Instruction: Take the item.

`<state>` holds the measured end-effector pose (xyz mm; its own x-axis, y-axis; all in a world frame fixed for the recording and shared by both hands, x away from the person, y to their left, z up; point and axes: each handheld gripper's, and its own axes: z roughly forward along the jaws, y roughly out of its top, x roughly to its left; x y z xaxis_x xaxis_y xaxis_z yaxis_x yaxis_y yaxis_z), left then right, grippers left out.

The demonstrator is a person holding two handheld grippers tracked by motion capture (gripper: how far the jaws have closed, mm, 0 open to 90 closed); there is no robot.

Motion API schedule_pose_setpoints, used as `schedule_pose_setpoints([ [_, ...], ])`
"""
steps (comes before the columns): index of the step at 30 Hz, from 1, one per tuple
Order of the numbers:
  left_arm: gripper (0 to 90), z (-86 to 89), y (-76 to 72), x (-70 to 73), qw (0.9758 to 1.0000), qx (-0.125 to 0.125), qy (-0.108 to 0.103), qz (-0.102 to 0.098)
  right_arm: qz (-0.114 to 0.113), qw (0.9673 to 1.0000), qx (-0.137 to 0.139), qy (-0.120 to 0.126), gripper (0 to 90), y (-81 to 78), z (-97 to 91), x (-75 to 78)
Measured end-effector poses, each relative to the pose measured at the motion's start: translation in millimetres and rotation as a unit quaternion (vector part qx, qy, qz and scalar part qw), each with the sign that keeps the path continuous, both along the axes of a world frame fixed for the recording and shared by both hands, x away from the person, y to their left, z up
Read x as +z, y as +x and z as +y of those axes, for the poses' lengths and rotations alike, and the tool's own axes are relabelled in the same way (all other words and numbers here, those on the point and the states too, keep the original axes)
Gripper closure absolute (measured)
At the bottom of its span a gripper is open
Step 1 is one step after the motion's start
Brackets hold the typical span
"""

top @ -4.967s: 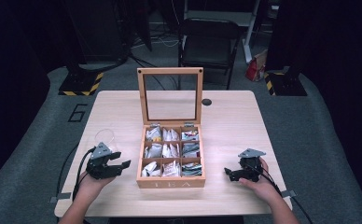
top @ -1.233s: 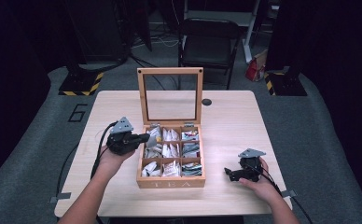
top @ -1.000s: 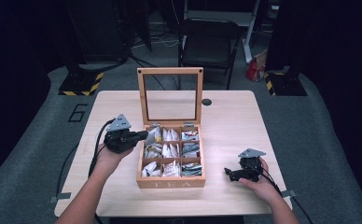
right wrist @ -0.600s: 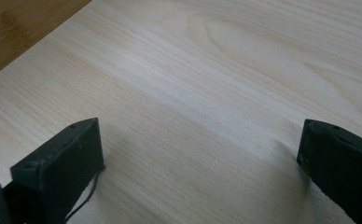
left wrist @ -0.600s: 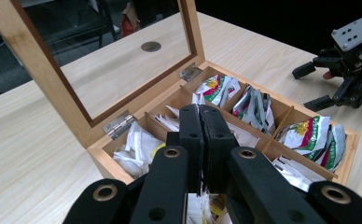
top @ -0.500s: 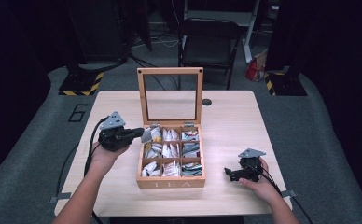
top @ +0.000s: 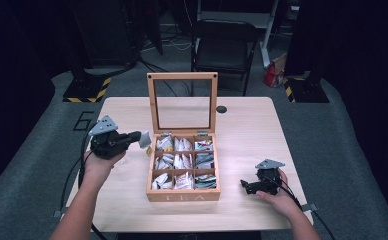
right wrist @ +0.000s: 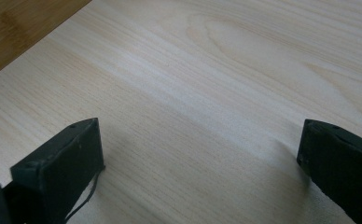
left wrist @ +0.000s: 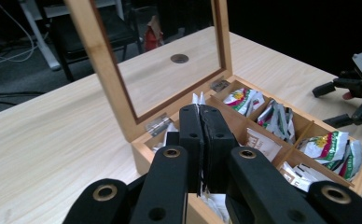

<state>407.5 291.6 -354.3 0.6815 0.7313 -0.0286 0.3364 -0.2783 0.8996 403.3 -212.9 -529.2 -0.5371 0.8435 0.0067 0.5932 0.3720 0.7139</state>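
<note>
I hold my left claw (top: 134,136) just left of the tea box (top: 183,172), pinched tight on a tea sachet (top: 144,139) lifted clear of its compartments. Right of the box, my right claw (top: 247,186) rests wide apart on the tabletop (top: 242,130), empty, out of the way.

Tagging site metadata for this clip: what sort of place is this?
Probably a lab or data-collection studio, not a home: black curtains ring the table, hazard-striped stand bases and cables sit on grey carpet, and a folding chair stands behind.
</note>
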Motion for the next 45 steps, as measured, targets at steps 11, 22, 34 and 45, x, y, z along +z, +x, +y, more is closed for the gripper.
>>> schedule_pose_setpoints([
  [11,88.0,24.2,-4.5,7.2,0.9996,0.028,-0.003,-0.008,0.0,1.0,0.0,0.0,0.0,0.0,0.0,0.0],
  [22,88.0,52.8,-8.2,10.1,0.998,0.062,0.001,-0.01,0.001,1.0,0.0,0.0,0.0,0.0,-0.1,0.2],
  [34,88.0,73.0,-9.2,9.5,0.9955,0.095,-0.002,-0.007,0.0,1.0,0.001,0.0,0.0,-0.1,-0.1,0.0],
  [45,88.0,84.6,-0.6,-0.3,0.9909,0.134,0.003,-0.007,0.0,1.0,0.001,0.0,0.0,0.0,-0.1,0.0],
])
